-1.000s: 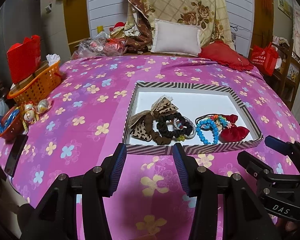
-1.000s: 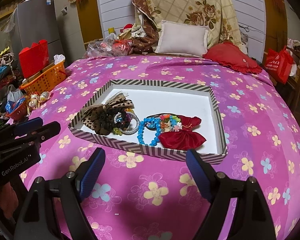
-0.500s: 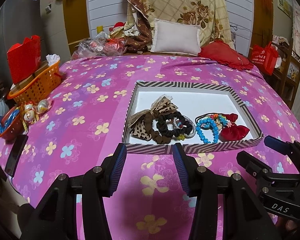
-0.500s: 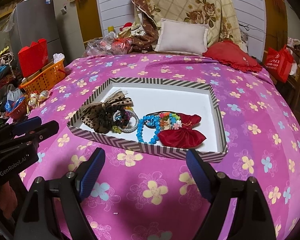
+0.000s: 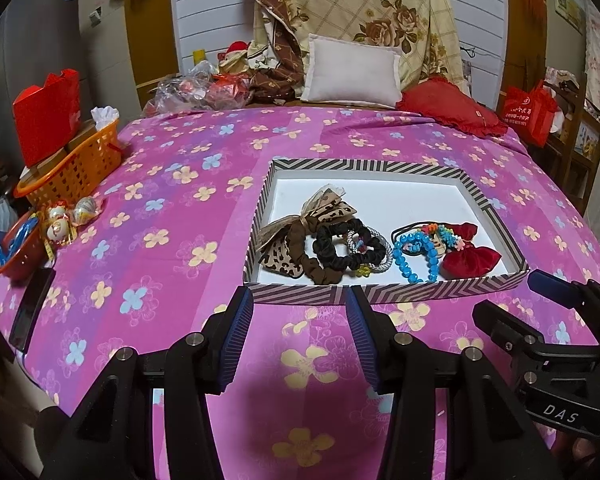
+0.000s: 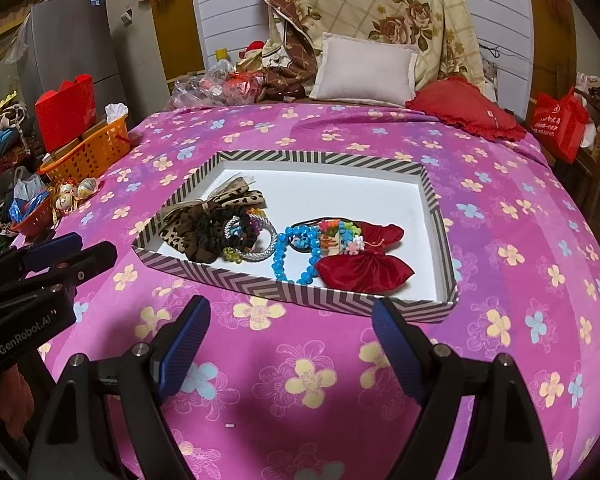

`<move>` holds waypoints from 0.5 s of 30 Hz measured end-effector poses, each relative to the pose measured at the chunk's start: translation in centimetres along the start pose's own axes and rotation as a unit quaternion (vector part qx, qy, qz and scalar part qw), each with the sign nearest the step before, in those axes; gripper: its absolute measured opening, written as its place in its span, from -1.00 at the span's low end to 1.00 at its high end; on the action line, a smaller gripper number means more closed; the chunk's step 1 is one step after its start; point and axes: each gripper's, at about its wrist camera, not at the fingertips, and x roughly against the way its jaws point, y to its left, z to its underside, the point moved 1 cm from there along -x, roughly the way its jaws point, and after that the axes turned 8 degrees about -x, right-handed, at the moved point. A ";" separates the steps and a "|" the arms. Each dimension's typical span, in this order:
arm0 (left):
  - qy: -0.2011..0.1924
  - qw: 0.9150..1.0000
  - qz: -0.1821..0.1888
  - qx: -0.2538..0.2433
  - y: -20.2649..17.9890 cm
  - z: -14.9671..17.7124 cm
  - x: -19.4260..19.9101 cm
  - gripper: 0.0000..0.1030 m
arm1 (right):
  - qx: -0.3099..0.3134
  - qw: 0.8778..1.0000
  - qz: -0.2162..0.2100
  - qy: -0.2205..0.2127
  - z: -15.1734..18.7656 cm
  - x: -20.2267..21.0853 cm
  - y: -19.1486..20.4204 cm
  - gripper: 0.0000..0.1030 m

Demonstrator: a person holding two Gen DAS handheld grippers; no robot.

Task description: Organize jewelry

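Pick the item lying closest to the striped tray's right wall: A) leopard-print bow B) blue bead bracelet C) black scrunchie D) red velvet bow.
D: the red velvet bow lies at the right end of the row in the striped tray, with the blue bead bracelet just to its left.

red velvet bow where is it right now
The red velvet bow lies inside the striped tray, at its near right corner in both views, just right of the blue bead bracelet.

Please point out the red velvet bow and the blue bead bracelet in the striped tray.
red velvet bow (image 6: 364,270), right wrist view, lower lobe.
blue bead bracelet (image 5: 404,266), left wrist view, left strand.
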 end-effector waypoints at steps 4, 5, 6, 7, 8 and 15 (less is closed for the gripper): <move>-0.001 1.000 0.000 0.001 -0.1 0.0 0.0 -0.27 | -0.001 1.000 -0.001 0.000 0.0 0.0 -0.1 0.67; -0.001 1.000 0.000 0.001 -0.1 0.0 0.0 -0.27 | -0.001 1.000 0.000 0.000 0.0 0.0 0.0 0.67; -0.001 1.000 0.000 0.000 -0.1 0.0 0.0 -0.27 | -0.001 1.000 0.000 0.001 0.0 0.0 0.0 0.67; 0.000 1.000 0.000 0.000 -0.1 0.0 0.0 -0.27 | 0.000 1.000 0.000 0.002 0.1 -0.2 0.0 0.67; 0.000 1.000 0.000 0.000 -0.1 0.0 0.0 -0.27 | 0.000 1.000 0.000 0.003 0.1 -0.3 0.0 0.67; 0.007 1.000 0.003 0.001 -0.2 0.2 -0.5 -0.27 | 0.001 1.000 0.000 0.006 0.1 -0.6 0.0 0.67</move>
